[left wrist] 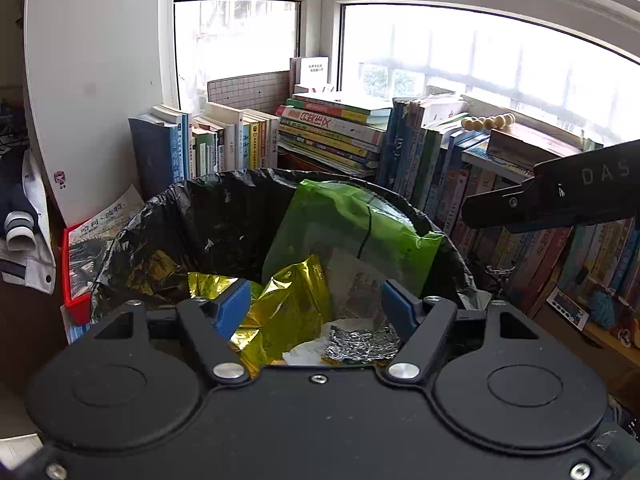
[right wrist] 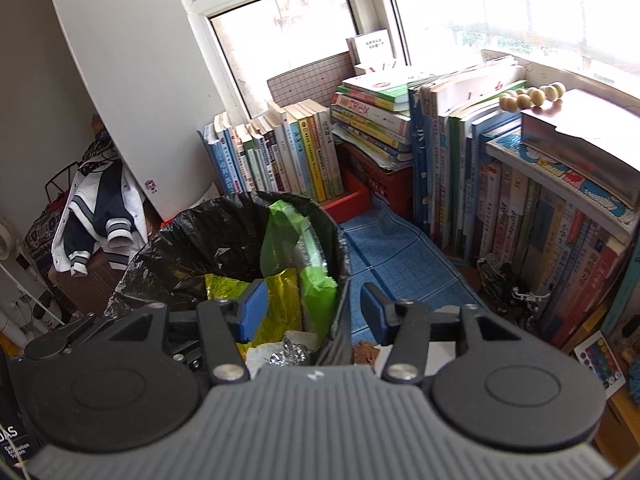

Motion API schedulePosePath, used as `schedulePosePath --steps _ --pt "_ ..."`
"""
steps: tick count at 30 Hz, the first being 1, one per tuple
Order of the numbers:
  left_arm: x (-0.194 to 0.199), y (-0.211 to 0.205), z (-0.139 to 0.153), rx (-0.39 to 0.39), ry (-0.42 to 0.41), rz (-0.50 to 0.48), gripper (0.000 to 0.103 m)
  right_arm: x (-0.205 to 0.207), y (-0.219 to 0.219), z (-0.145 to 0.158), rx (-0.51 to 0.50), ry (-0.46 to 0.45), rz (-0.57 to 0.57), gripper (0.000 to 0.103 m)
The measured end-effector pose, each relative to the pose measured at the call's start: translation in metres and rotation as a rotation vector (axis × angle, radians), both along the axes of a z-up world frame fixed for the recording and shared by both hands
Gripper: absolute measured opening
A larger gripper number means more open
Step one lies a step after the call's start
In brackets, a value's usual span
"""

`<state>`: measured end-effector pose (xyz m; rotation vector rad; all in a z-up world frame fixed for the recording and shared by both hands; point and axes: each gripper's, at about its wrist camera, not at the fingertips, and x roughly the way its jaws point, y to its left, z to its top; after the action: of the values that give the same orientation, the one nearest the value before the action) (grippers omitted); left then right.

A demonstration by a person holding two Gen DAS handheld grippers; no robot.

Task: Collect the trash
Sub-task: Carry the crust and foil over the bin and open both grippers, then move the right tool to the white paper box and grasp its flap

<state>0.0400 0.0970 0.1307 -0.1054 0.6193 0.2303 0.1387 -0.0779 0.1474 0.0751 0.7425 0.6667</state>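
A bin lined with a black bag (left wrist: 208, 216) (right wrist: 188, 240) holds a green wrapper (left wrist: 352, 224) (right wrist: 280, 236), a gold foil wrapper (left wrist: 288, 308) (right wrist: 280, 304), crumpled silver foil (left wrist: 360, 342) (right wrist: 290, 354) and white paper. My left gripper (left wrist: 316, 306) hangs over the bin's mouth, open, its blue pads apart with nothing pressed between them. My right gripper (right wrist: 310, 308) is open too, straddling the bin's right rim, left pad over the trash, right pad over the blue mat. In the left wrist view, the right gripper's black body (left wrist: 560, 196) shows at the right edge.
Rows and stacks of books (left wrist: 332, 132) (right wrist: 500, 184) line the window corner behind and right of the bin. A white panel (left wrist: 92, 80) stands on the left with a jacket (right wrist: 100, 216) hanging nearby. A blue mat (right wrist: 396, 256) covers the floor right of the bin.
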Motion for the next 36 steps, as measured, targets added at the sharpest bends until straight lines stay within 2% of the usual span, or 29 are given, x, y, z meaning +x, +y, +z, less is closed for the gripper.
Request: schedulePosePath --steps 7,12,16,22,25,28,30,32,34,36 --pt "-0.008 -0.015 0.008 0.019 -0.034 -0.076 0.070 0.007 -0.027 0.001 -0.009 -0.005 -0.083 0.067" --pt "-0.012 -0.025 0.008 0.041 -0.033 -0.116 0.070 0.016 -0.044 -0.011 -0.043 0.000 -0.147 0.069" --pt "-0.011 -0.028 0.003 0.044 -0.021 -0.126 0.070 0.030 -0.051 -0.035 -0.089 0.050 -0.176 0.072" --pt "-0.010 -0.033 -0.007 0.033 0.002 -0.167 0.070 0.063 -0.054 -0.091 -0.199 0.156 -0.198 0.073" --pt "-0.009 -0.039 -0.012 0.039 0.017 -0.200 0.068 0.083 -0.052 -0.118 -0.253 0.180 -0.206 0.074" --pt "-0.007 -0.045 -0.017 0.053 0.032 -0.230 0.058 0.100 -0.049 -0.145 -0.295 0.211 -0.212 0.075" --pt "-0.005 -0.046 -0.020 0.065 0.035 -0.239 0.057 0.110 -0.045 -0.162 -0.306 0.228 -0.209 0.076" --pt "-0.003 -0.046 -0.021 0.063 0.037 -0.248 0.052 0.116 -0.039 -0.178 -0.313 0.234 -0.198 0.077" --pt "0.000 -0.046 -0.023 0.054 0.057 -0.267 0.036 0.123 -0.033 -0.192 -0.296 0.239 -0.188 0.082" --pt "0.001 -0.046 -0.026 0.038 0.060 -0.292 0.030 0.128 -0.025 -0.204 -0.289 0.240 -0.188 0.086"
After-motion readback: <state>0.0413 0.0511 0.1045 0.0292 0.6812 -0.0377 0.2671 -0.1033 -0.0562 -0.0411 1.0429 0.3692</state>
